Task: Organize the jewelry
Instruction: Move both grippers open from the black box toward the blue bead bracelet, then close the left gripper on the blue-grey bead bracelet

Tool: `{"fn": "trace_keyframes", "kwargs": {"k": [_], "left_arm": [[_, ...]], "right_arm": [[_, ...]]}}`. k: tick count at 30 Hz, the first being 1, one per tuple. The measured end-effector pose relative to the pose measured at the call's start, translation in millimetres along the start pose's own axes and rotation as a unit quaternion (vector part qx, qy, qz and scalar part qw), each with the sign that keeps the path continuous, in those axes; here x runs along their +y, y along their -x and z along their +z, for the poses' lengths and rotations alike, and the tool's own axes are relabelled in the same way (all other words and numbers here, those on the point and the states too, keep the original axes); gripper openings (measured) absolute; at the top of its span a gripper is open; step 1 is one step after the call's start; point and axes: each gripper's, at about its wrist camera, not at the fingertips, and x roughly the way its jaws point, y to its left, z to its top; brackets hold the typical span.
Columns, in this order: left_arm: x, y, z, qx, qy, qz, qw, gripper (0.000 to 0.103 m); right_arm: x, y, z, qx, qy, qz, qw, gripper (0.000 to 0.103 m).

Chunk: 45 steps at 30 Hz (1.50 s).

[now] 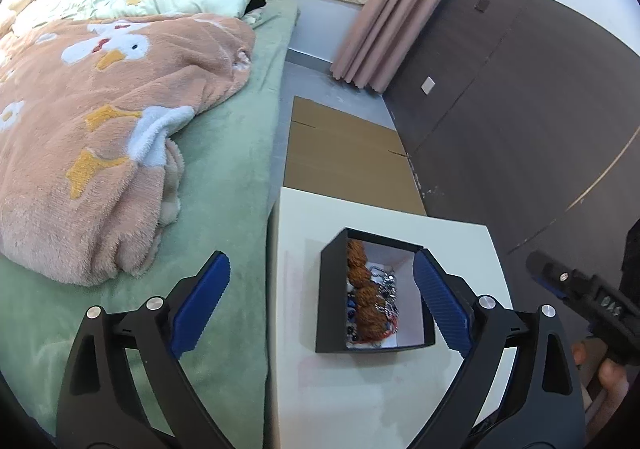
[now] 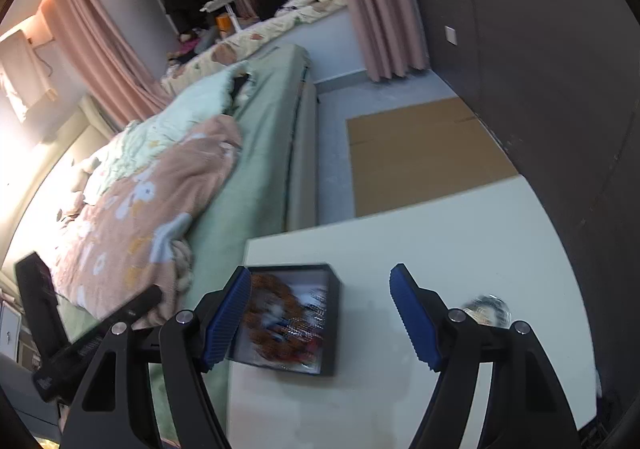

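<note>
Both sets of jaws are standing spread and empty: the left gripper [image 1: 322, 299] is hovering over the black box [image 1: 330, 289], the right gripper [image 2: 320, 319] beside it above bare tabletop [image 2: 460, 233]. The jewelry [image 1: 370, 299], brown beads tangled with silver chains, is lying heaped inside the box, so sorting seems barely begun. A small shiny object [image 2: 486, 309] is sitting apart, too blurred to name. Beyond, a bed [image 1: 236, 137] is carrying a pink blanket [image 1: 108, 129], with cardboard [image 1: 344, 153] on the floor.
</note>
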Motion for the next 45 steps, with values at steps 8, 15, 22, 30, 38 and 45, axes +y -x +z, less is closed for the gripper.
{"fn": "trace_keyframes", "kwargs": {"k": [8, 15, 22, 30, 38, 45], "left_arm": [[-53, -5, -17, 0.013, -0.059, -0.009, 0.9982, 0.097], [-106, -23, -38, 0.038, -0.108, -0.030, 0.9930, 0.097], [-171, -56, -55, 0.082, -0.161, -0.044, 0.9825, 0.077], [-208, -111, -76, 0.147, -0.169, -0.033, 0.9741, 0.050], [-222, -152, -101, 0.188, -0.163, -0.012, 0.9686, 0.039], [-240, -165, -120, 0.183, -0.210, 0.047, 0.9595, 0.039]], "right_arm": [[-64, -1, -17, 0.041, -0.029, -0.022, 0.999, 0.071], [-112, 9, -18, 0.051, -0.058, -0.025, 0.997, 0.072], [-159, 11, -20, 0.069, -0.096, -0.021, 0.993, 0.063], [-192, 10, -19, 0.076, -0.119, -0.020, 0.990, 0.054], [-214, 17, -17, 0.074, -0.122, -0.039, 0.989, 0.053], [-224, 26, -14, 0.062, -0.128, -0.039, 0.989, 0.054]]}}
